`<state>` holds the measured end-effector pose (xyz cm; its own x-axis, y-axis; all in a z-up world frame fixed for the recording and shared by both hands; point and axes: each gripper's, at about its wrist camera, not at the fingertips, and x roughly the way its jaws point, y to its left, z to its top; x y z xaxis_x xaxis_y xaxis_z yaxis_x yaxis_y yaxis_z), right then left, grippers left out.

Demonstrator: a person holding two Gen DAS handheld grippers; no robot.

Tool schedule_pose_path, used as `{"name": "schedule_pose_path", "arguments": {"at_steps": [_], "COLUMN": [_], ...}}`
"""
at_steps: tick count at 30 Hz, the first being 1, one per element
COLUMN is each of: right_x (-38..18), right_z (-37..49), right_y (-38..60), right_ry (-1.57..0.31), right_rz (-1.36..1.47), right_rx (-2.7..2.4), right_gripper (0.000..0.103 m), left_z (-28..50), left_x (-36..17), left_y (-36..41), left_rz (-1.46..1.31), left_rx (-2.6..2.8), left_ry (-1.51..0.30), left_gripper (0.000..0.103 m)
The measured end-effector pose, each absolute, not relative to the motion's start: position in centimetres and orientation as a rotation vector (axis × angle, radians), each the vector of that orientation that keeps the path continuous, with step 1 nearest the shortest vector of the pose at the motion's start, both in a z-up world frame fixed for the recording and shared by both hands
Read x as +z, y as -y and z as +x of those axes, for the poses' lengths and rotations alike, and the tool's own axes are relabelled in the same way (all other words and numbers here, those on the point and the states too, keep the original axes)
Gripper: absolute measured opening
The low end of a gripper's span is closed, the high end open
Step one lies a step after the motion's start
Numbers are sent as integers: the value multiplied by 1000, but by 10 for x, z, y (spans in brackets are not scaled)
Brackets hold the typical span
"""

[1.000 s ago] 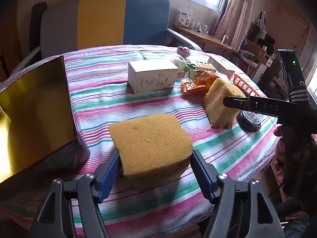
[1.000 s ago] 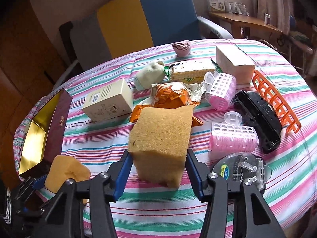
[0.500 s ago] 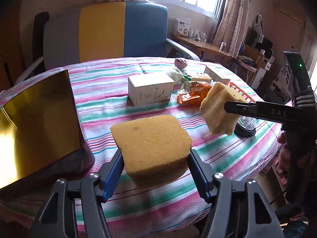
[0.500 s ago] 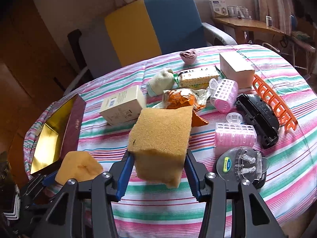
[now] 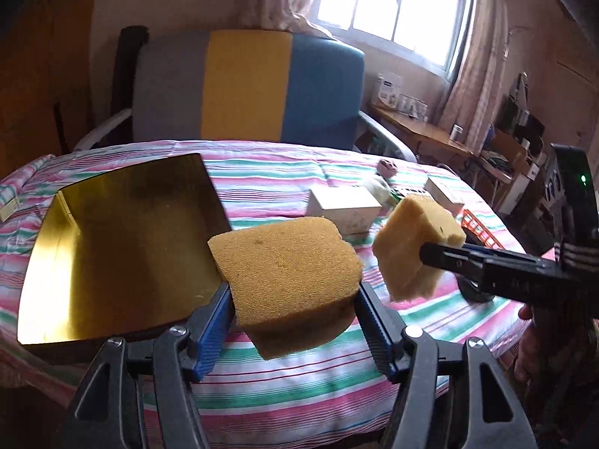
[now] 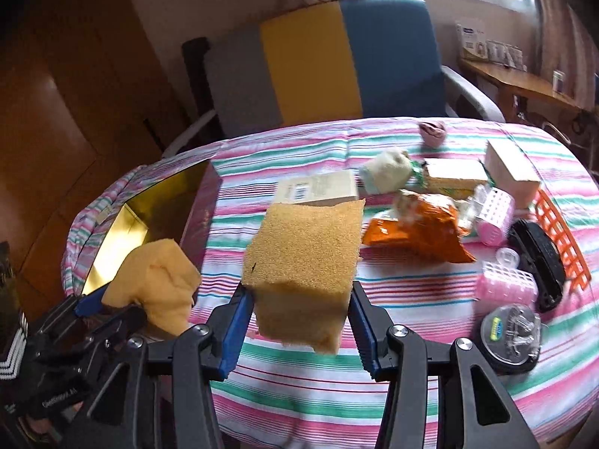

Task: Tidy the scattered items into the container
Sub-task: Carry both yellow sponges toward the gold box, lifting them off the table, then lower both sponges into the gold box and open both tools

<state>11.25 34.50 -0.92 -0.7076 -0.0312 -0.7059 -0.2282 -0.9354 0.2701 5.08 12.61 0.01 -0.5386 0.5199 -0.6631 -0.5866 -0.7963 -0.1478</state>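
My left gripper [image 5: 294, 321] is shut on a rounded yellow-brown sponge [image 5: 284, 273] and holds it above the striped tablecloth, just right of the open box with a gold lining [image 5: 119, 243]. My right gripper [image 6: 299, 321] is shut on a second, blockier sponge [image 6: 303, 258], also lifted off the table. In the left wrist view that blocky sponge [image 5: 415, 247] hangs to the right of mine. In the right wrist view the rounded sponge [image 6: 157, 284] sits at lower left beside the box [image 6: 149, 209].
Right of the box lie a white carton [image 6: 318, 189], an orange snack bag [image 6: 415, 235], pink hair rollers [image 6: 505, 284], a black case [image 6: 539, 262], an orange rack [image 6: 561, 239] and a round clear-lidded item [image 6: 511, 333]. A striped armchair [image 5: 247, 86] stands behind the table.
Both grippers rose off the table with their sponges and swung left toward the gold-lined box, which now fills more of the left wrist view.
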Motion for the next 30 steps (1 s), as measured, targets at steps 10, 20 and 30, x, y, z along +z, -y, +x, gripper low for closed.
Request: {"name": "schedule_pose_path", "arguments": {"at_steps": [10, 20, 30], "right_x": [22, 31, 12], "right_z": [63, 8, -30], "right_y": [-285, -223, -189], "right_ry": [-390, -282, -205], "right_rz": [-1132, -1159, -1262], "right_rx": [2937, 3072, 3074], "right_gripper": [51, 51, 52], "left_z": [17, -24, -55], "left_x": [15, 2, -15], "left_y": [-65, -16, 2], "left_rz": [-987, -1120, -1204], "left_rx": [2550, 2706, 2737], "left_ry": [-80, -68, -31], "left_gripper": [66, 66, 66]}}
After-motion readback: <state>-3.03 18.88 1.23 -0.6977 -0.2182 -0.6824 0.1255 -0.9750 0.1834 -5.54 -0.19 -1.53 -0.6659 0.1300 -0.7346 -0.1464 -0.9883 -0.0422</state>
